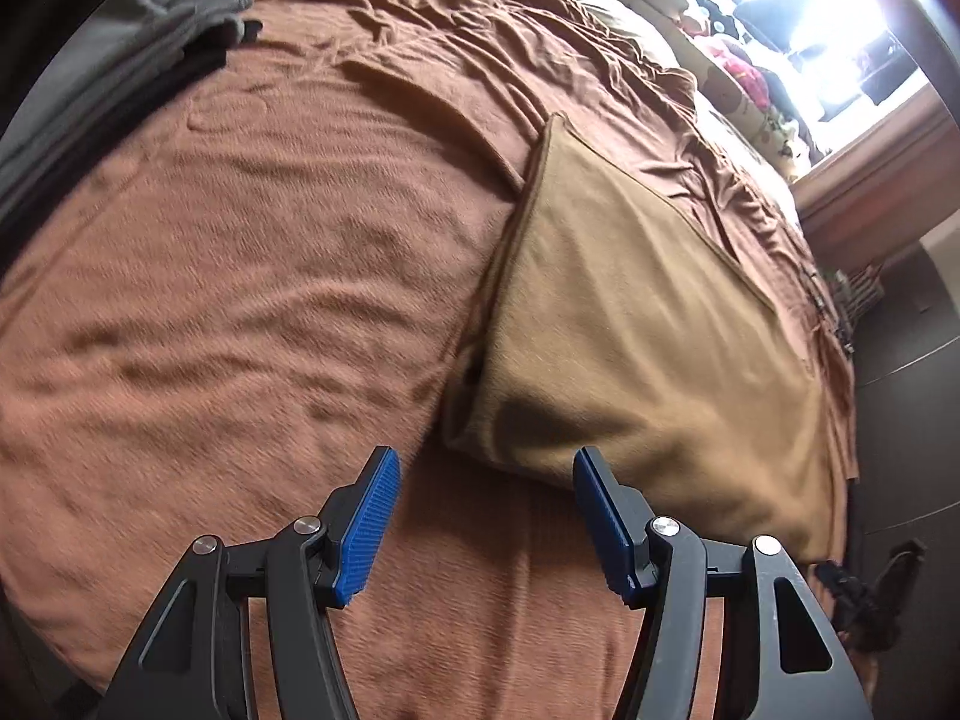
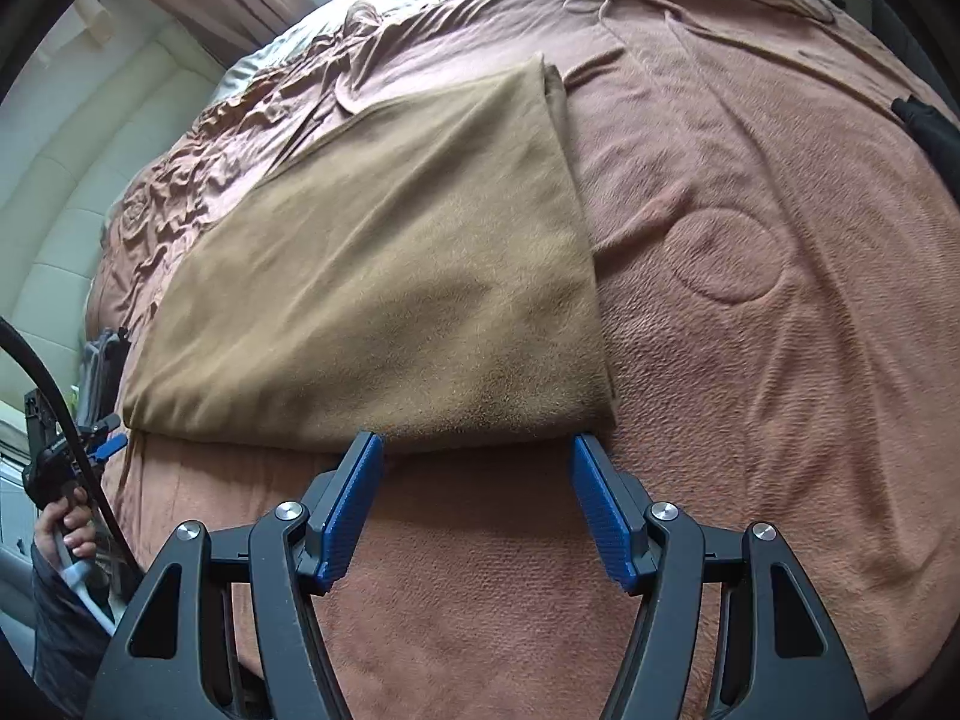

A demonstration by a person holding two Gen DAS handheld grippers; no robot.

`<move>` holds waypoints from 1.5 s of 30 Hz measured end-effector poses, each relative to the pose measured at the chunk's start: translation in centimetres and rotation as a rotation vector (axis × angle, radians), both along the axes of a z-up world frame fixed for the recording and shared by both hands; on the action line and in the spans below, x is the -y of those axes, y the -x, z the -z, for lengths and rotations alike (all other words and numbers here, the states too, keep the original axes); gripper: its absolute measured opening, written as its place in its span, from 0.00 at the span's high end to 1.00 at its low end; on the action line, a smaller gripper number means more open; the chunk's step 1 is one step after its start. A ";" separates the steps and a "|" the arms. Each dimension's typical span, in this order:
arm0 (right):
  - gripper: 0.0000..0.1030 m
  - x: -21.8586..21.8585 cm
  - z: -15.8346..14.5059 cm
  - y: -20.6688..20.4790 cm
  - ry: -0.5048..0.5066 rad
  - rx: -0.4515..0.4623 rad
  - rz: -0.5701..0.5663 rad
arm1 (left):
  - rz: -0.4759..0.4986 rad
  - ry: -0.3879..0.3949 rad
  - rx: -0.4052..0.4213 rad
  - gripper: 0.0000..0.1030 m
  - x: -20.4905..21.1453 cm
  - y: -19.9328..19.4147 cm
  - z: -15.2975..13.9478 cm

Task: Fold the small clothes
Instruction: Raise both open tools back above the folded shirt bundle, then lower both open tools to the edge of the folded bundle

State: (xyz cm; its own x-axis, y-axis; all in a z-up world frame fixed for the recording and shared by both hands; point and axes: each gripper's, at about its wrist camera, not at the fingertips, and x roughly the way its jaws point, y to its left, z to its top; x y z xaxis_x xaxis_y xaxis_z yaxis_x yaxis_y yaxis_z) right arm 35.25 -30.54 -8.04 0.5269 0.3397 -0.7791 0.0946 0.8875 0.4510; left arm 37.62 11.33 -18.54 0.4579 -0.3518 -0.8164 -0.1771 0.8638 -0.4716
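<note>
Lying flat (folded), tan cloth (image 2: 384, 252) on brown bedspread (image 2: 750, 360).

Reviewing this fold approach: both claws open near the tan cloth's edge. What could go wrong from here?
1. The right claw sits at the near edge of the tan cloth, which lies flat on the brown blanket; closing low may pinch the blanket too.
2. The cloth looks doubled, so a shallow pinch might lift only the top layer.
3. The left claw is at a corner; uneven grips could skew the fold.
</note>
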 end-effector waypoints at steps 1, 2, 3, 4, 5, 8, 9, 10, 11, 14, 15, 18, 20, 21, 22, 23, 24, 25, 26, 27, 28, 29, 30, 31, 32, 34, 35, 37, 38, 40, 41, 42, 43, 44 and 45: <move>0.40 0.1 0.2 -0.2 -0.010 -0.008 0.005 | -0.004 0.026 -0.005 0.40 0.1 0.0 0.1; 0.48 0.2 0.6 -0.5 -0.023 -0.018 0.010 | -0.007 0.042 -0.009 0.40 0.1 0.1 0.3; 0.53 0.2 0.8 -0.8 -0.031 -0.026 0.013 | -0.007 0.054 -0.015 0.40 0.1 0.1 0.5; 0.61 0.2 0.9 -1.0 -0.037 -0.031 0.018 | -0.008 0.061 -0.021 0.40 0.2 0.2 0.7; 0.67 0.2 1.1 -1.2 -0.044 -0.034 0.023 | -0.010 0.065 -0.024 0.40 0.1 0.3 0.8; 0.92 0.6 1.2 -1.5 -0.066 -0.023 0.025 | -0.020 0.095 -0.028 0.40 -0.1 0.4 1.2; 0.95 0.7 1.3 -1.4 -0.064 -0.025 0.033 | -0.025 0.102 -0.027 0.40 -0.2 0.5 1.3; 0.98 1.0 1.3 -1.4 -0.061 -0.025 0.043 | -0.029 0.109 -0.025 0.40 -0.2 0.5 1.3; 0.99 1.1 1.2 -1.2 -0.057 -0.021 0.051 | -0.031 0.116 -0.023 0.40 -0.2 0.6 1.3; 0.99 1.5 1.0 -0.5 -0.037 -0.017 0.076 | -0.038 0.131 -0.017 0.40 -0.2 0.7 1.3; 0.99 1.5 0.9 -0.2 -0.039 -0.014 0.074 | -0.041 0.134 -0.016 0.40 -0.2 0.7 1.3; 0.98 1.6 0.6 0.6 -0.070 -0.019 0.066 | -0.049 0.166 -0.008 0.40 -0.5 1.1 1.2; 0.95 2.1 0.5 1.3 -0.101 -0.022 0.072 | -0.055 0.189 -0.004 0.40 -0.8 1.5 1.2; 0.92 2.4 0.5 1.7 -0.129 -0.017 0.074 | -0.057 0.207 0.007 0.40 -0.9 1.7 1.1; 0.79 2.7 0.5 2.0 -0.153 -0.013 0.077 | -0.055 0.221 0.019 0.40 -1.0 1.8 1.0; 0.56 3.1 0.5 2.4 -0.182 -0.003 0.084 | -0.051 0.236 0.027 0.40 -1.0 2.0 0.9; 0.46 3.4 0.5 3.0 -0.209 0.012 0.095 | -0.048 0.247 0.028 0.40 -1.0 2.0 0.9; 0.39 3.7 0.6 3.5 -0.236 0.028 0.103 | -0.046 0.262 0.028 0.40 -0.9 1.9 1.0; 0.40 4.0 0.8 3.8 -0.261 0.035 0.102 | -0.044 0.277 0.027 0.40 -0.9 1.9 1.1; 0.40 4.3 1.1 4.1 -0.307 0.040 0.102 | -0.043 0.293 0.024 0.40 -0.8 1.9 1.2; 0.40 4.5 1.5 4.4 -0.353 0.045 0.106 | -0.045 0.309 0.020 0.40 -0.8 1.9 1.4; 0.39 4.8 1.9 4.7 -0.394 0.048 0.112 | -0.047 0.322 0.020 0.40 -0.8 1.9 1.5; 0.40 4.9 2.4 4.9 -0.427 0.048 0.115 | -0.051 0.340 0.023 0.40 -0.8 1.9 1.7; 0.40 5.0 2.8 5.0 -0.446 0.046 0.115 | -0.056 0.354 0.023 0.40 -0.8 1.9 1.8; 0.40 5.1 3.2 5.1 -0.474 0.046 0.115 | -0.062 0.362 0.021 0.40 -0.8 1.9 1.9; 0.40 5.1 4.0 5.1 -0.510 0.041 0.124 | -0.076 0.370 0.020 0.40 -1.0 1.7 2.2; 0.40 5.2 4.5 5.1 -0.524 0.036 0.135 | -0.084 0.366 0.020 0.40 -1.1 1.6 2.3; 0.39 5.4 5.4 5.0 -0.558 0.023 0.161 | -0.100 0.360 0.020 0.40 -1.3 1.3 2.5; 0.40 5.6 5.8 4.9 -0.586 0.027 0.177 | -0.104 0.361 0.023 0.40 -1.4 1.2 2.6; 0.40 5.7 6.1 4.6 -0.608 0.045 0.202 | -0.116 0.361 0.026 0.40 -1.5 0.8 2.9; 0.40 5.8 6.2 4.4 -0.609 0.048 0.217 | -0.120 0.359 0.029 0.40 -1.5 0.6 2.9; 0.40 5.6 6.4 4.4 -0.609 0.052 0.228 | -0.127 0.354 0.034 0.40 -1.6 0.4 3.0; 0.40 5.7 6.6 4.3 -0.610 0.057 0.246 | -0.132 0.353 0.038 0.40 -1.7 0.2 3.0; 0.45 5.7 6.8 4.2 -0.607 0.059 0.261 | -0.137 0.350 0.045 0.41 -1.7 0.0 3.1; 0.47 5.6 7.0 4.1 -0.604 0.060 0.274 | -0.142 0.341 0.049 0.42 -1.8 -0.2 3.1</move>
